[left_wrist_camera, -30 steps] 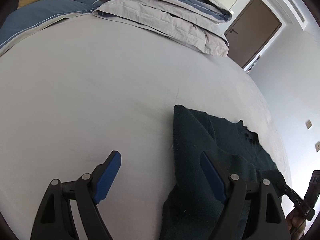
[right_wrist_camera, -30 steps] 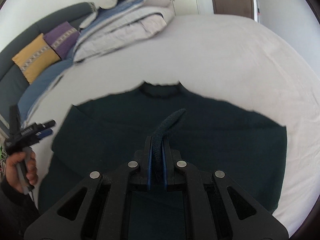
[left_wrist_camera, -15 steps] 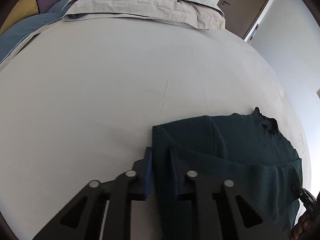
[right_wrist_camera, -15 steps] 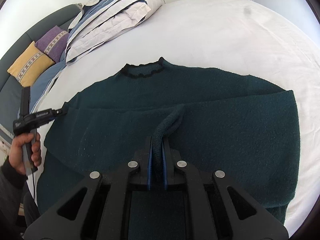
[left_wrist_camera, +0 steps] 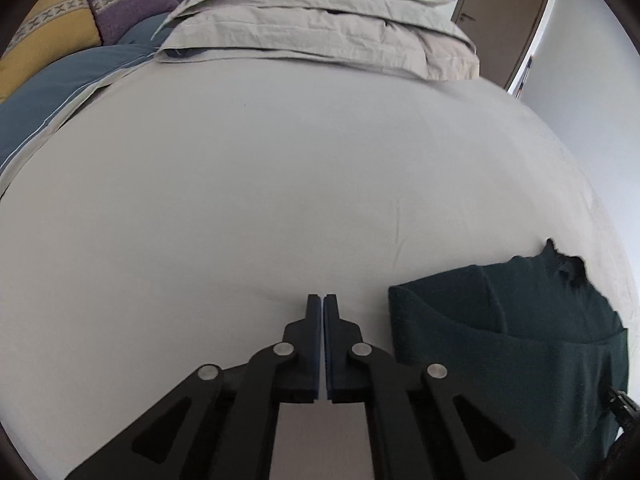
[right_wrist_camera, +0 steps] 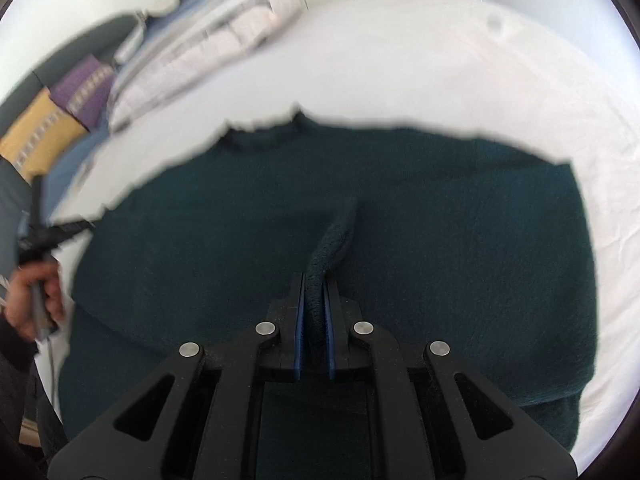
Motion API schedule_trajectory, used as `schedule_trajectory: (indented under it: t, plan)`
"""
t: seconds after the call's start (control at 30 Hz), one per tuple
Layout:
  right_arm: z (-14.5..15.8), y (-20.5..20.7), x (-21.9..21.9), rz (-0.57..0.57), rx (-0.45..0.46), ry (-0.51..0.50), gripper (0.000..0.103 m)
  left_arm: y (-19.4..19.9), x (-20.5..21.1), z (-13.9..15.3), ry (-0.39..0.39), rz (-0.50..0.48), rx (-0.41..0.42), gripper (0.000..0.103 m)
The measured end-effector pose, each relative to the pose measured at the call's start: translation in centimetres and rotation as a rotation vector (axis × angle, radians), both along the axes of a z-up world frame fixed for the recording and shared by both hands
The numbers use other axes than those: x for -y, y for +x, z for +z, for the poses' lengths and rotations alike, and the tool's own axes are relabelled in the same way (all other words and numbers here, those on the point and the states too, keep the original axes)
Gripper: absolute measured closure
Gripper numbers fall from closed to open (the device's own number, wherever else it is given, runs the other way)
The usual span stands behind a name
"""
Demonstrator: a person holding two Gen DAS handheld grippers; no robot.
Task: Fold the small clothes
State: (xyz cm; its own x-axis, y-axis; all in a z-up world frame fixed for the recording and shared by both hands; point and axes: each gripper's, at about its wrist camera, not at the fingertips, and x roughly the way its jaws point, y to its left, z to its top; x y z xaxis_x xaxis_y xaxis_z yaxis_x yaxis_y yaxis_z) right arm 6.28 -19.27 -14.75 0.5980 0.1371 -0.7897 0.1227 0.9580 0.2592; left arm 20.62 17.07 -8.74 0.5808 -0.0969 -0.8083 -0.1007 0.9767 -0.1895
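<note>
- Two handheld grippers work over a bed (left_wrist_camera: 280, 184) covered in a pale sheet, where a dark green sweater (right_wrist_camera: 440, 260) lies spread flat, collar toward the far pillows.
- The right gripper (right_wrist_camera: 314, 284) pinches a raised ridge of the sweater's knit between its blue pads, jaws nearly together around the fabric.
- The left gripper (left_wrist_camera: 322, 300) has its jaws pressed together with nothing between them, tips over bare sheet just beside the sweater's left edge (left_wrist_camera: 500, 340).
- A person's hand (right_wrist_camera: 34, 300) grips the left tool's handle at the frame's left edge.
- Folded bedding (left_wrist_camera: 320, 24) and yellow and purple cushions (left_wrist_camera: 80, 12) sit at the bed's far end.
</note>
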Motion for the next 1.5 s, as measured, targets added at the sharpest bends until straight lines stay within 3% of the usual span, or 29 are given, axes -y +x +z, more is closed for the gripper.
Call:
schedule_trajectory:
  t: [0.03,0.1,0.13,0.17,0.2,0.27,0.33,0.43,0.6,0.73,0.83,0.97,1.07,1.17,1.43,1.5]
  plan:
    - [0.3,-0.2,-0.1,-0.001,0.006,0.003,0.095,-1.0,-0.2,0.7,-0.030,-0.004,0.032,0.097]
    - [0.7,-0.5,0.1,-0.016,0.006,0.036,0.090,-3.9,-0.2,2.3,-0.077,-0.030,0.110,0.067]
    - [0.9,-0.6,0.2,-0.018,0.005,0.056,0.087,-5.3,0.1,3.0,-0.064,-0.047,0.146,0.035]
    - [1.1,-0.7,0.2,-0.016,0.008,0.077,0.077,-7.0,0.7,3.5,-0.031,-0.073,0.184,0.020]
    - [1.5,-1.0,0.2,-0.014,0.018,0.096,0.066,-8.4,1.2,3.9,-0.003,-0.095,0.212,0.017]
    - [2.2,-1.5,0.2,-0.015,0.052,0.129,0.051,-10.9,2.5,3.9,0.044,-0.159,0.220,0.016]
    - [2.7,-1.7,0.3,-0.016,0.067,0.156,0.051,-12.3,3.9,3.4,0.065,-0.223,0.199,0.016]
    - [3.3,-2.2,0.1,-0.015,0.069,0.162,0.051,-13.0,6.0,1.7,0.187,-0.270,0.152,0.018]
    - [3.0,-1.8,0.0,-0.019,0.025,0.151,0.051,-12.4,6.9,-0.7,0.281,-0.249,0.098,0.021]
    - [1.9,-0.9,0.2,-0.028,-0.002,0.162,0.054,-11.2,4.9,-1.5,0.201,-0.147,0.071,0.023]
    - [1.3,-0.2,-0.2,-0.026,-0.017,0.129,0.070,-11.0,3.6,-2.1,0.146,-0.090,0.051,0.023]
    - [1.1,0.1,-1.0,-0.027,-0.031,0.093,0.083,-11.0,3.1,-2.3,0.153,-0.027,0.048,0.023]
    - [1.3,0.1,-1.6,-0.022,-0.028,0.072,0.083,-11.2,2.6,-2.4,0.123,0.008,0.044,0.023]
    - [1.0,0.4,-2.0,-0.017,-0.053,0.019,0.092,-11.5,2.8,-2.3,0.144,0.024,0.044,0.022]
    - [1.4,0.2,-1.9,-0.030,-0.023,-0.007,0.094,-11.9,2.3,-2.4,0.131,0.077,0.044,0.019]
    - [0.7,0.6,-1.6,-0.037,-0.052,-0.019,0.095,-11.9,2.4,-2.4,0.130,0.074,0.039,0.019]
